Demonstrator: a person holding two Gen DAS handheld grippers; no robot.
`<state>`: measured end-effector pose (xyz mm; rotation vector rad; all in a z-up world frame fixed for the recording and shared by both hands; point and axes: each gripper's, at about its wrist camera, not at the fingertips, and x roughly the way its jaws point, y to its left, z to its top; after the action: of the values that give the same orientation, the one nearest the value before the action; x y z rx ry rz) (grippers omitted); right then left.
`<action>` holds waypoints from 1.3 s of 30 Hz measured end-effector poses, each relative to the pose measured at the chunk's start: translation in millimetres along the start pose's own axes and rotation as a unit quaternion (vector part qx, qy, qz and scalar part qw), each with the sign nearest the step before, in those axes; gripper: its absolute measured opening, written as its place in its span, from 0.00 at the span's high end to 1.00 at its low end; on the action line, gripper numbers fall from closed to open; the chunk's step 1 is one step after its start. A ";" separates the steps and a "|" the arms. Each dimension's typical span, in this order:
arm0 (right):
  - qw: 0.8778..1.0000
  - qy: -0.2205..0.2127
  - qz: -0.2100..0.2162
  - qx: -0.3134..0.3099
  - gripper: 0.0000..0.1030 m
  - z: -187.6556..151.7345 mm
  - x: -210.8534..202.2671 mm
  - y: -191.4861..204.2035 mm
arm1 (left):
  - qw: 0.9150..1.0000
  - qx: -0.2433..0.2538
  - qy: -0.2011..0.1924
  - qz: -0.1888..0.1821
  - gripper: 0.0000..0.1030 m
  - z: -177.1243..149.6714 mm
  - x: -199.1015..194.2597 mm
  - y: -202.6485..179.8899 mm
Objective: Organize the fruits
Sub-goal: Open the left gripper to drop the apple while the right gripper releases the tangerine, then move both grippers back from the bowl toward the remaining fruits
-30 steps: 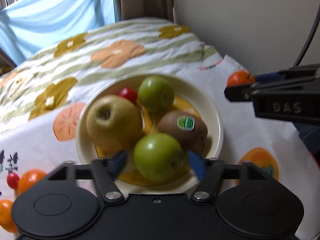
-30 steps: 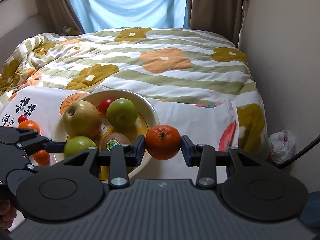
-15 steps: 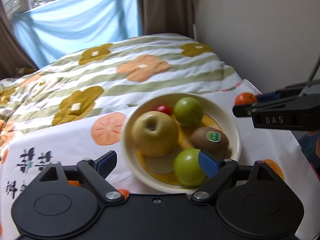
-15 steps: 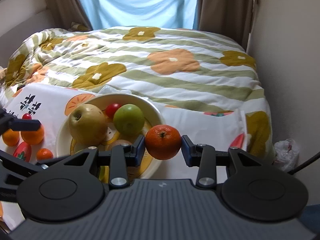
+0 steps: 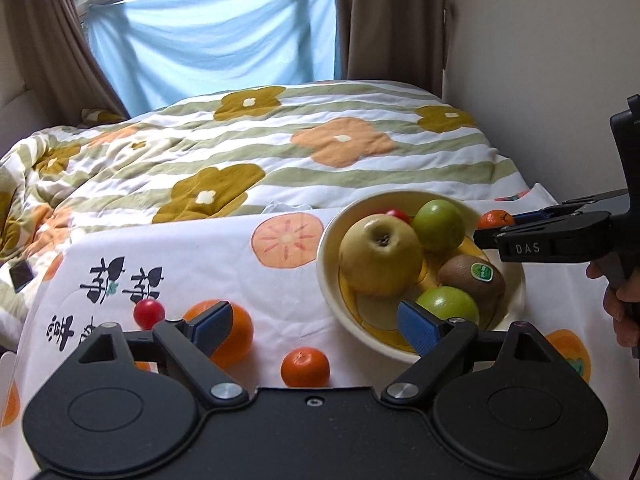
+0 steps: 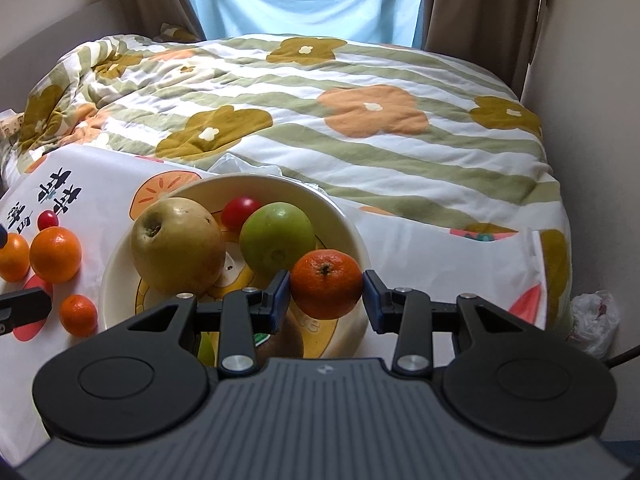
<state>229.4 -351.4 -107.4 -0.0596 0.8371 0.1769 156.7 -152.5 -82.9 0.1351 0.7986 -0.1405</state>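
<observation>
The right gripper [image 6: 326, 290] has its blue pads clamped on a mandarin [image 6: 327, 284], one pad on each side, and it hangs over the cream bowl [image 6: 348, 224], toward the rim at about four o'clock. In the left wrist view that same gripper comes in from three o'clock, a hand [image 5: 622, 300] on its trigger, with the mandarin peeking out beyond its tip.

In the bowl: a big yellow-green apple [image 6: 178, 246] at nine o'clock, a green apple [image 6: 278, 238] at the middle, a cherry tomato [image 6: 240, 208] tucked behind them at twelve, and a kiwi [image 5: 472, 278] with a green sticker at four o'clock in the left wrist view, touching a second green apple [image 5: 448, 306] at six.

The left gripper [image 5: 316, 326] is spread wide with nothing between its pads. It hovers over the printed white cloth [image 5: 180, 248] just left of the bowl. Its right pad sits in front of the near green apple; its left pad overlaps a large orange [image 5: 236, 332]. Between the pads, down on the cloth, lies a small mandarin [image 5: 305, 367], with a loose cherry tomato [image 5: 149, 312] at ten o'clock from it. The right wrist view shows one more orange [image 6: 14, 258] at the left edge.

Beyond the cloth lies a flowered quilt [image 6: 360, 92].
</observation>
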 end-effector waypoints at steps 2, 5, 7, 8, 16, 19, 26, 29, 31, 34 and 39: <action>1.000 -0.003 0.003 -0.001 0.46 0.0 1.7 0.9 | 1.000 -0.002 0.001 0.000 0.11 -0.9 1.2 0.0; 1.000 -0.019 0.007 -0.003 0.20 -0.7 -1.8 1.8 | 1.000 0.000 0.000 0.001 0.11 -2.5 1.6 -1.3; 1.000 -0.030 0.004 -0.001 0.09 -1.3 -5.7 2.1 | 1.000 0.001 -0.001 0.000 0.11 -3.0 1.7 -1.9; 1.000 -0.031 0.004 -0.001 0.04 -1.4 -7.5 2.4 | 1.000 -0.001 -0.001 0.000 0.11 -3.0 1.4 -2.2; 0.999 -0.034 0.000 0.013 0.03 -7.1 -24.4 1.7 | 1.000 0.001 -0.012 -0.001 0.11 -1.8 -8.2 -5.4; 0.999 -0.039 0.000 0.018 0.03 -8.6 -36.4 1.1 | 1.000 -0.001 -0.021 0.000 0.11 -2.5 -18.0 -6.9; 0.999 -0.050 -0.001 0.015 0.03 -13.8 -73.9 10.2 | 0.999 -0.009 -0.049 0.007 0.11 -9.6 -53.4 -7.8; 0.998 -0.052 0.005 0.018 0.03 -16.7 -90.2 16.8 | 0.998 -0.017 -0.060 0.010 0.11 -16.0 -71.1 -5.7; 0.998 -0.056 0.006 0.021 0.02 -19.0 -100.7 21.9 | 0.997 -0.022 -0.067 0.016 0.10 -20.9 -83.1 -3.3; 0.998 -0.061 0.010 0.024 0.00 -21.7 -113.2 30.6 | 0.996 -0.029 -0.077 0.029 0.04 -28.3 -99.4 2.1; 0.997 -0.075 0.017 0.028 0.00 -25.1 -130.5 50.7 | 0.994 -0.032 -0.083 0.060 0.01 -37.5 -117.1 20.4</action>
<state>116.3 -321.8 -26.3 0.0204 0.6928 0.1877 53.2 -117.3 -22.9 0.1093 0.6260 -0.0133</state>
